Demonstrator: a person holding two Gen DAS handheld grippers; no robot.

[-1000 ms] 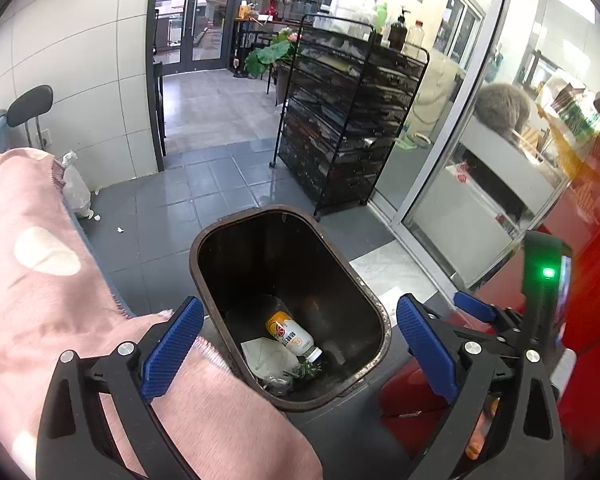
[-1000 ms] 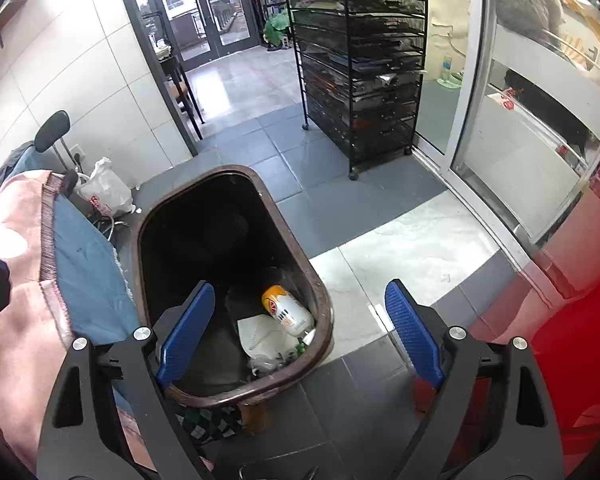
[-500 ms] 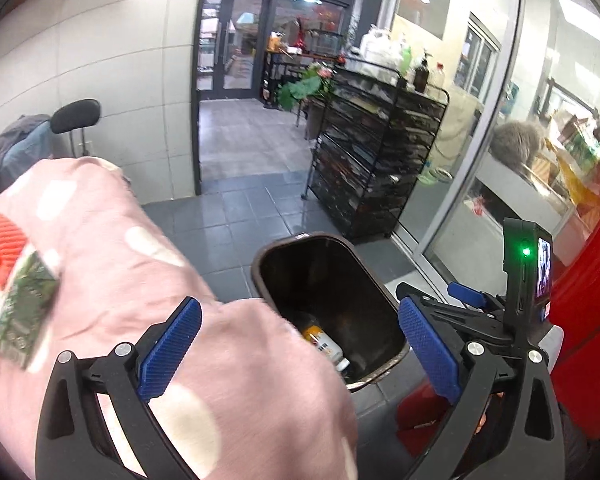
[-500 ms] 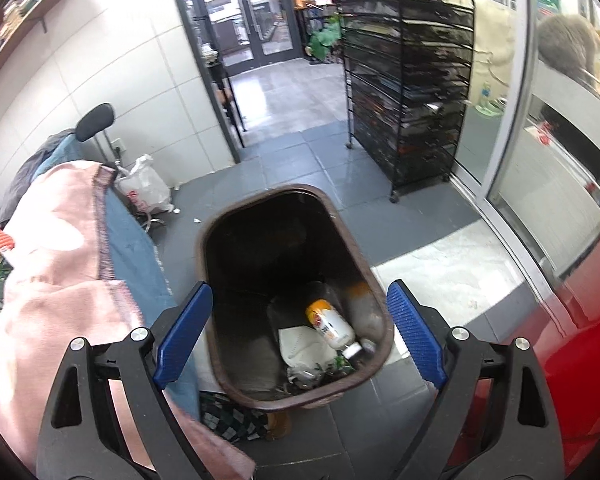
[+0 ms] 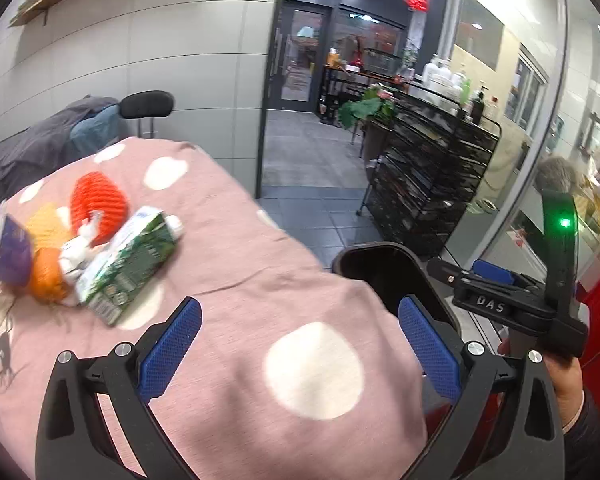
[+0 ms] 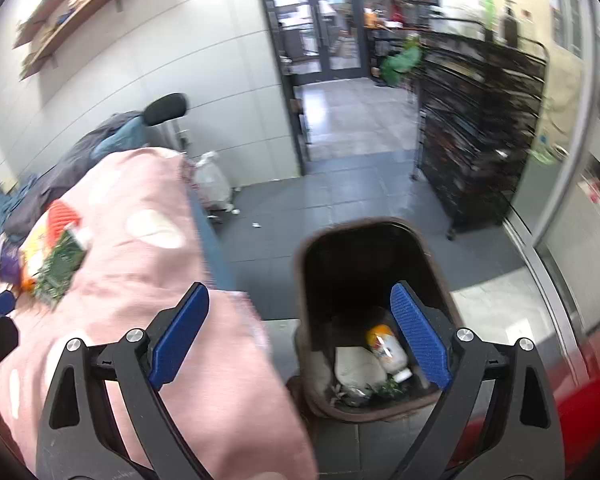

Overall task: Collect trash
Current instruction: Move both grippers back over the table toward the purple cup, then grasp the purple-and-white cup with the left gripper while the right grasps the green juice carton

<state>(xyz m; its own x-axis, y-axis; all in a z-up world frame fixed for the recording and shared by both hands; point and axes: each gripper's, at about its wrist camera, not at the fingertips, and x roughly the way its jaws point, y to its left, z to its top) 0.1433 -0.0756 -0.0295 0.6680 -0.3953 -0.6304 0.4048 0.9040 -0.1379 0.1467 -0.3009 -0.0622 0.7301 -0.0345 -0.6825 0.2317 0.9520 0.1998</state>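
Both my grippers, left gripper [image 5: 299, 344] and right gripper [image 6: 300, 336], have jaws wide and empty. Beyond, a green carton [image 5: 126, 266] lies among trash on the pink blanket [image 5: 260, 280]; the bin [image 6: 374, 292] holds a bottle [image 6: 388, 348].

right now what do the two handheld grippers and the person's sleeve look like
Both are black plastic two-finger frames with silver screws and textured blue pads. The left gripper fills the foreground of its own view; the right gripper looks the same. Seen from the left camera, the right unit's black body bears white letters "DAS" and a green light. The hand wears a dark sleeve.
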